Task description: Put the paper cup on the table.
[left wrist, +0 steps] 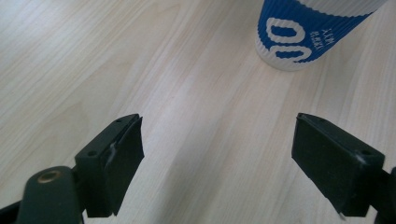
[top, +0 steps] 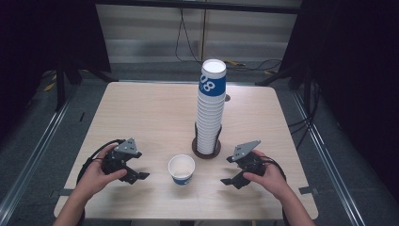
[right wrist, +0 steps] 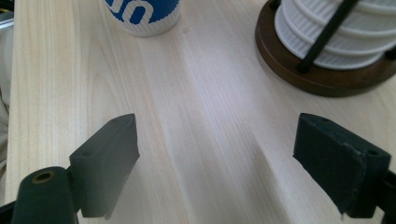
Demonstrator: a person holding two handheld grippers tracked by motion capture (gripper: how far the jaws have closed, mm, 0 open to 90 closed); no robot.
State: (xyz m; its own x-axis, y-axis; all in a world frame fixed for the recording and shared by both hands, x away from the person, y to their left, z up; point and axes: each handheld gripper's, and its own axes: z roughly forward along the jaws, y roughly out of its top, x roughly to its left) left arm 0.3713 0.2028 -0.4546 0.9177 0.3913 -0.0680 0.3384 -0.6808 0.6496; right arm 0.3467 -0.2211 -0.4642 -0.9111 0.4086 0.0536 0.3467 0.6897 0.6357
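Near the front edge of the light wooden desk: left gripper, fingers wide apart, empty; single blue-and-white ribbed paper cup, upright; tall cup stack in its round wooden holder; right gripper, likewise agape, empty. Grasp the cup squarely, lightly.
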